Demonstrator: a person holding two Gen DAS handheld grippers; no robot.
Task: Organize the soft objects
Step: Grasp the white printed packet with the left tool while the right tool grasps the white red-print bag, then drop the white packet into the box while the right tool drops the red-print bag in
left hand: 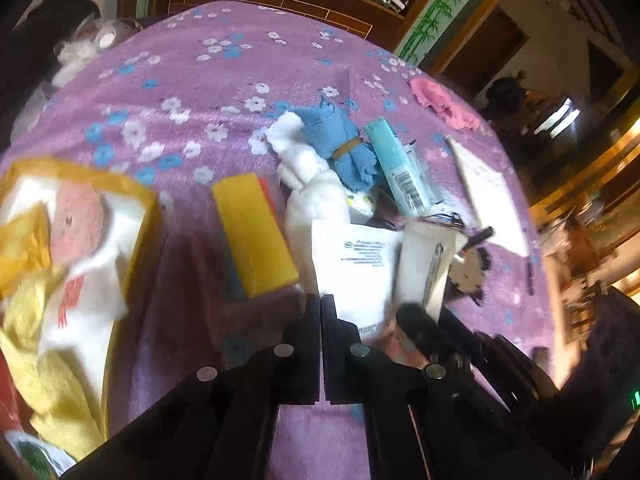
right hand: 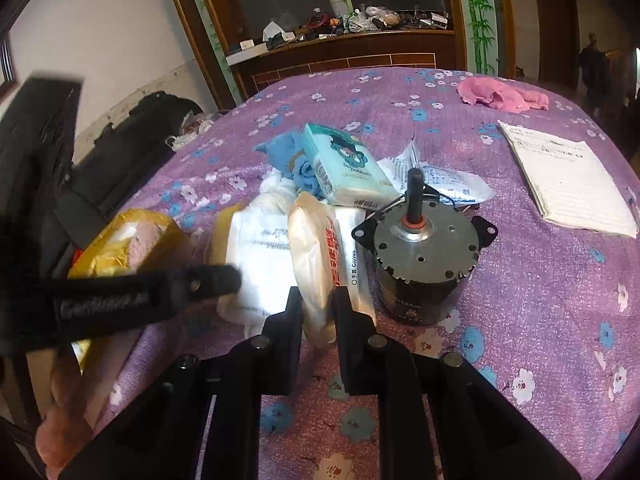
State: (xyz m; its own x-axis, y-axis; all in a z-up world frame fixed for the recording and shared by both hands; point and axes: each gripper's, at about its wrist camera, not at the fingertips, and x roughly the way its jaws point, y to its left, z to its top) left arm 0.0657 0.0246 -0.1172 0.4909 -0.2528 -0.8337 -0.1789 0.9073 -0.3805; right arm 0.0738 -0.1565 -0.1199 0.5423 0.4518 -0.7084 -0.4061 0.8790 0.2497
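Observation:
Soft items lie in a pile on the purple flowered bedspread (left hand: 192,92): a blue cloth bundle (left hand: 340,140), a white cloth (left hand: 308,184), a yellow sponge block (left hand: 252,232), white packets (left hand: 352,264), a teal tissue pack (right hand: 344,168) and a pink cloth (right hand: 500,94). A yellow-rimmed bag (left hand: 80,248) at the left holds a pink sponge and yellow cloth. My left gripper (left hand: 322,304) is shut and empty near the packets. My right gripper (right hand: 316,300) is shut on a packet of gloves (right hand: 320,256).
A metal motor with a black shaft (right hand: 424,256) stands right of the glove packet. A lined notebook (right hand: 568,184) lies at the right. A wooden headboard shelf with clutter (right hand: 340,24) is behind the bed. The left gripper's arm (right hand: 140,296) crosses the right wrist view.

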